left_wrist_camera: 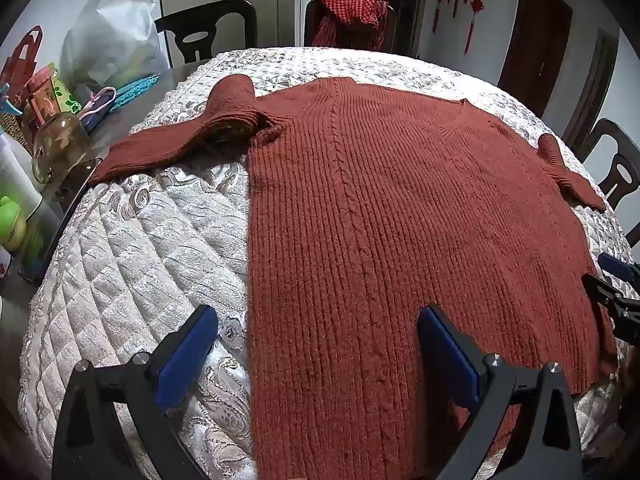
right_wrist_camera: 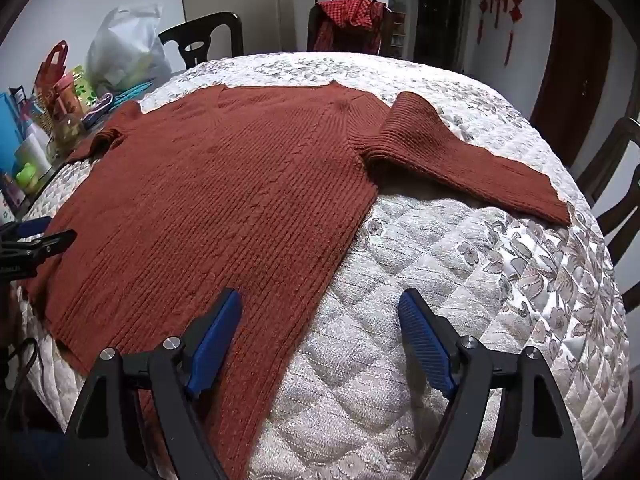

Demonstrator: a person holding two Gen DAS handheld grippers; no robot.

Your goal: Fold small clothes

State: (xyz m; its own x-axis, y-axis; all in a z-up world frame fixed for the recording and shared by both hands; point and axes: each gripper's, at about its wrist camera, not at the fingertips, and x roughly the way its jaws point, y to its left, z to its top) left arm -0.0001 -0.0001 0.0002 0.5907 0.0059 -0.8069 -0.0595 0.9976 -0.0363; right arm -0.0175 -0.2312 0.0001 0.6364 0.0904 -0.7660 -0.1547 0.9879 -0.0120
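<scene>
A rust-red knit sweater lies flat on a quilted cream cover, hem toward me, sleeves bent out to both sides. My left gripper is open and empty, hovering over the sweater's left hem edge; its left finger is over the cover, its right finger over the knit. In the right wrist view the sweater fills the left half, its right sleeve bent outward. My right gripper is open and empty, straddling the sweater's right hem edge. Each gripper shows at the edge of the other's view.
Clutter stands at the table's left edge: a glass jar, a plastic bag, bottles and bags. Dark chairs ring the table; one holds a red checked cloth. Another chair stands at the right.
</scene>
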